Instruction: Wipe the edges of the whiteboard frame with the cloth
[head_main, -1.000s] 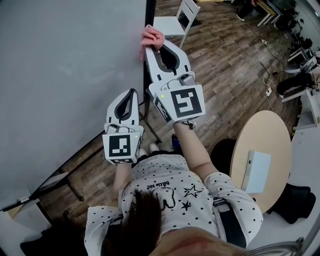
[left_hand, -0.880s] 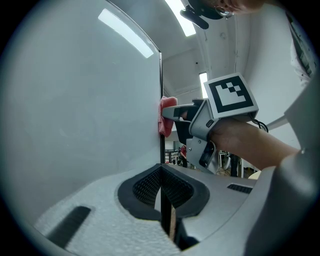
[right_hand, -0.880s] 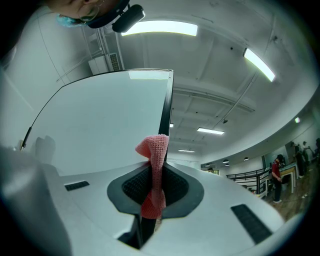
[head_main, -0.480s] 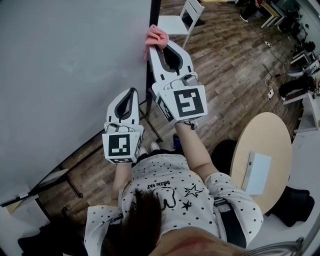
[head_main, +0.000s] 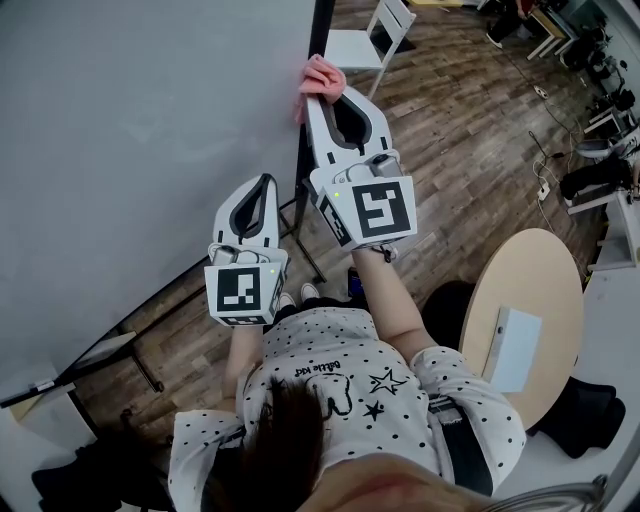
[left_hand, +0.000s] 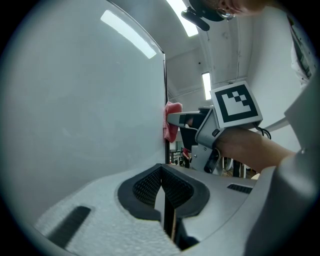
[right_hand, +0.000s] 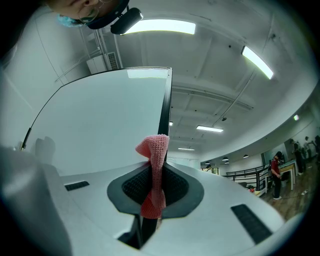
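The left gripper (head_main: 264, 186) hangs low beside the right edge of the whiteboard (head_main: 130, 130), its jaws drawn together to a thin slit with nothing between them, as the left gripper view (left_hand: 163, 181) shows; whether it touches the board I cannot tell; higher up that same edge, the right gripper (head_main: 326, 92) is clamped on the cloth (head_main: 321, 76), its jaws pinching the fabric between the ribbed black pads, and its tip is held against the dark frame (head_main: 320, 25) that runs along the board's right side; in the right gripper view (right_hand: 152, 177) the cloth (right_hand: 154, 150) stands up from the jaws as a narrow folded strip, the top bulging over the frame (right_hand: 165, 107) and a small tail hanging under the pads; it is pink, knitted or waffle-textured, and bunched rather than spread flat; from the left gripper view the cloth (left_hand: 172, 126) shows as a pink lump pressed on the board's edge at the right gripper's tip (left_hand: 171, 119); each gripper carries a cube with black-and-white square markers; the person's dotted shirt (head_main: 330, 400) bears stars and a line of print too small to read surely; right of the frame stand a white chair (head_main: 378, 32) and a round table (head_main: 545, 270).
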